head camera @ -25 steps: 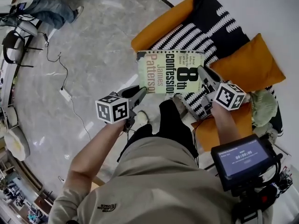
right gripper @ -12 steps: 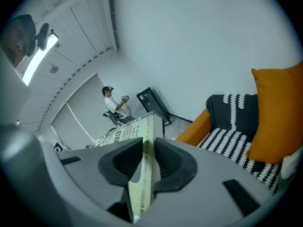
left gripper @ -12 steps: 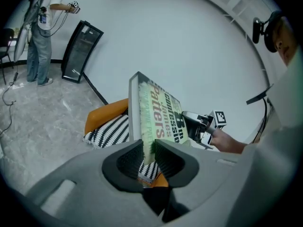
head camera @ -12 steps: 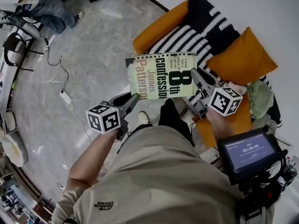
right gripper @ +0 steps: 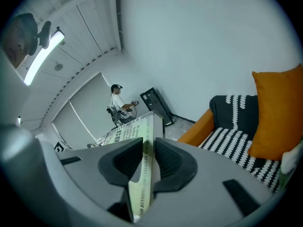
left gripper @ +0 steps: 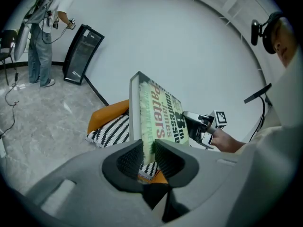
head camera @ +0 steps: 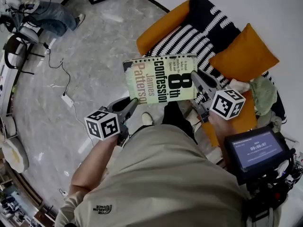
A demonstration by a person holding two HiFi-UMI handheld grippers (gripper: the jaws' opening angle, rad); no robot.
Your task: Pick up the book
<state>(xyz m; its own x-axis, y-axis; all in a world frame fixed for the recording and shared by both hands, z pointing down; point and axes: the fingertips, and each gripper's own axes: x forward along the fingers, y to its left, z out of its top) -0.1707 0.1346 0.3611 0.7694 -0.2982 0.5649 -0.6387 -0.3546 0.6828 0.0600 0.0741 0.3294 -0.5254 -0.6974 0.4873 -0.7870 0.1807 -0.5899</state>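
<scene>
Above the front edge of the armchair [head camera: 163, 22], the book [head camera: 160, 79] is held clear of the seat, cover facing up and roughly level, between two grippers. Left gripper [left gripper: 148, 151]: jaws drawn partway together and clamped on the book's corner at the end that juts out past the armchair over the floor [head camera: 90, 56], one pad against each face. Right gripper [right gripper: 148, 157]: jaws likewise part closed and pressing on the opposite end of the book, the end over the armchair's seat, with the page edge running between the pads. A black-and-white knitted throw [head camera: 203, 34] covers the armchair's seat and back, and an orange cushion [head camera: 244, 53] leans in its corner. A standing person [head camera: 45, 11] is well apart from the armchair, across the floor.
</scene>
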